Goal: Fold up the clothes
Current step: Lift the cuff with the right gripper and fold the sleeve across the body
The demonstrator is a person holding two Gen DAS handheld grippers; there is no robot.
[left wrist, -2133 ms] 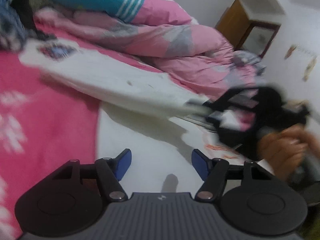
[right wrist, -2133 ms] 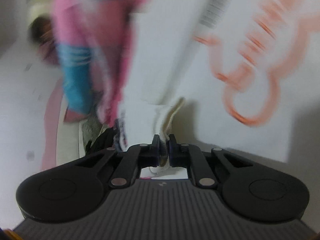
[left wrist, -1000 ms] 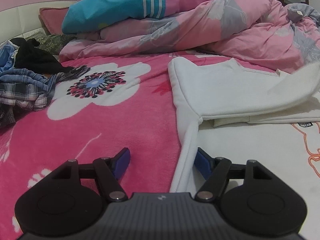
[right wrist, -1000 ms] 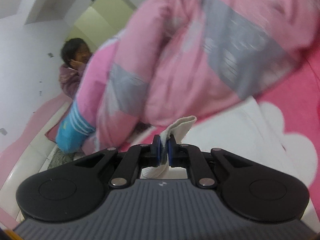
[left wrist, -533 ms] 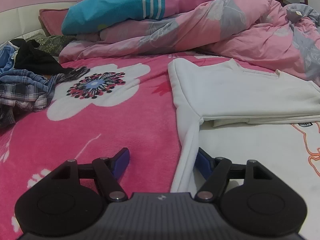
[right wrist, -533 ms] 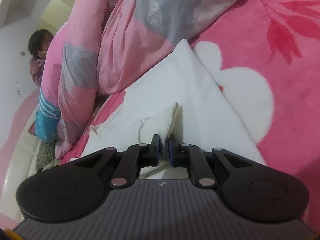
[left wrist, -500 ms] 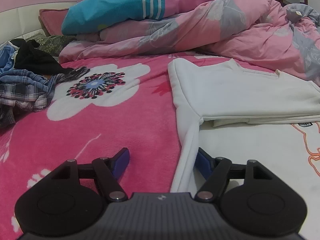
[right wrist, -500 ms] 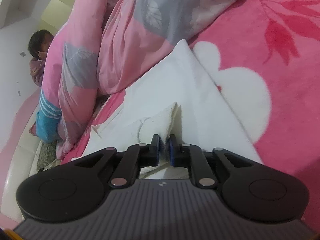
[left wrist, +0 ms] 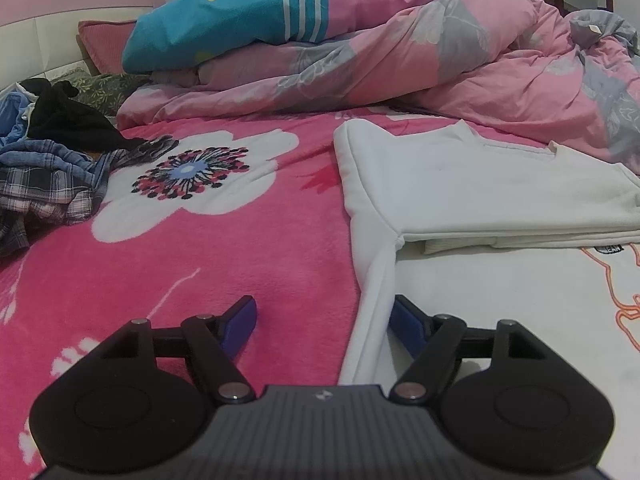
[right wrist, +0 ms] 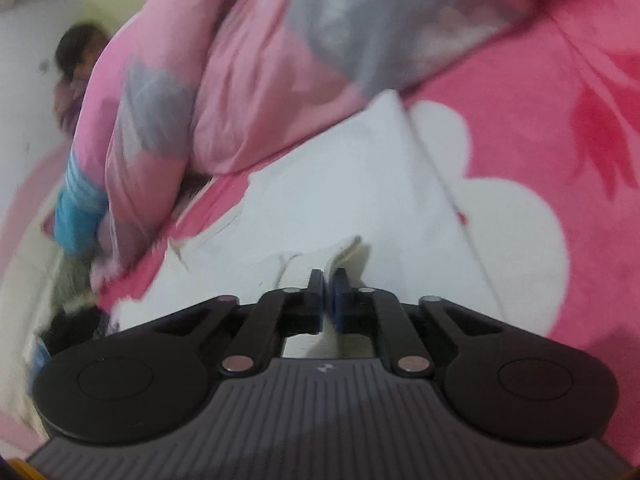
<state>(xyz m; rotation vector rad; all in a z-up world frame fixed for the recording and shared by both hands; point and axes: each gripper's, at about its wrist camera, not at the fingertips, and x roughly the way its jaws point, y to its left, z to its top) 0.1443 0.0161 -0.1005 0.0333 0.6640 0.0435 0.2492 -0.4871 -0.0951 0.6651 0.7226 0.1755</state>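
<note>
A white sweatshirt (left wrist: 472,184) lies on the pink flowered blanket (left wrist: 200,240), its upper part folded over the body. An orange cartoon print (left wrist: 616,288) shows at the right. My left gripper (left wrist: 324,320) is open, low over the blanket, with the sweatshirt's left edge (left wrist: 372,300) running between its blue pads (left wrist: 408,324). In the right wrist view the white sweatshirt (right wrist: 360,184) spreads flat ahead. My right gripper (right wrist: 328,280) is shut on a bunched cream cuff (right wrist: 344,256) of it.
A rumpled pink and grey duvet (left wrist: 400,60) and a blue-pink pillow (left wrist: 240,16) pile up behind the sweatshirt. Plaid and denim clothes (left wrist: 44,176) with a black garment (left wrist: 68,120) heap at the left. A person (right wrist: 76,72) sits beyond the duvet.
The right gripper carried the cuff over and laid the fold down on the sweatshirt; its view is now blurred and shifted. The left gripper has stayed still and open.
</note>
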